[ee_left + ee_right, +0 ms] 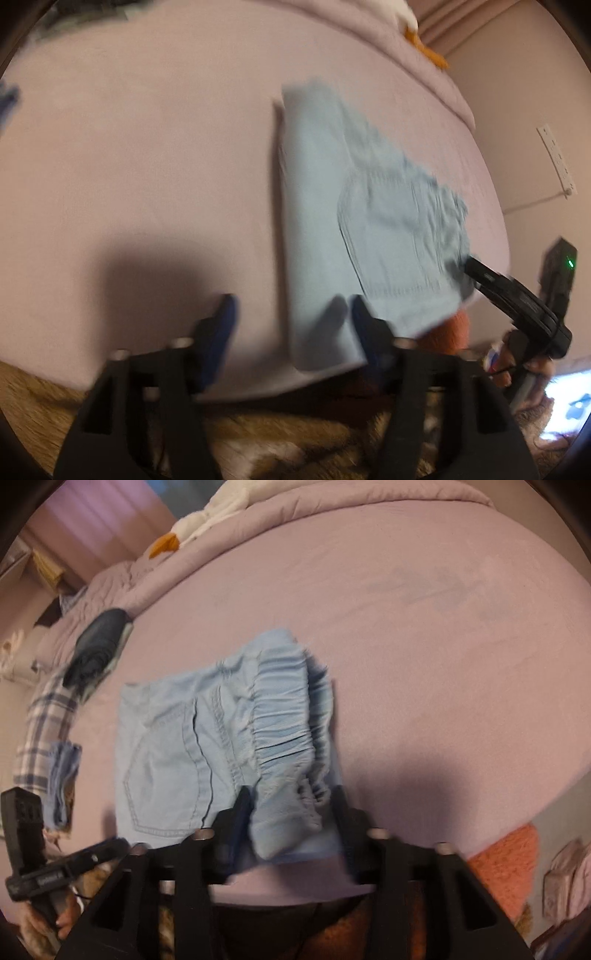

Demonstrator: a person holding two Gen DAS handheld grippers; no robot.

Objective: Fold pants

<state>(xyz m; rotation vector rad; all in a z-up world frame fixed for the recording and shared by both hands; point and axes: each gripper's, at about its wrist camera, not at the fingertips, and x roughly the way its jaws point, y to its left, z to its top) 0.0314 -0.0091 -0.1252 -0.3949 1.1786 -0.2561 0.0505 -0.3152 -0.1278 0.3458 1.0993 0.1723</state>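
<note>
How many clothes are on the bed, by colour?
Light blue: 1, the pants
Dark: 1, a rolled garment
Plaid: 1, a shirt
Total: 3

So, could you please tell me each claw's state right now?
Left claw: open, holding nothing.
Right claw: open, straddling the light blue denim pants waistband.

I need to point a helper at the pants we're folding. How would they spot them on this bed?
On the mauve bed sheet, look near the front edge, just ahead of the right claw. The pants are a folded pale blue denim bundle with a gathered elastic waistband, unlike the plaid garment at the left.
</note>
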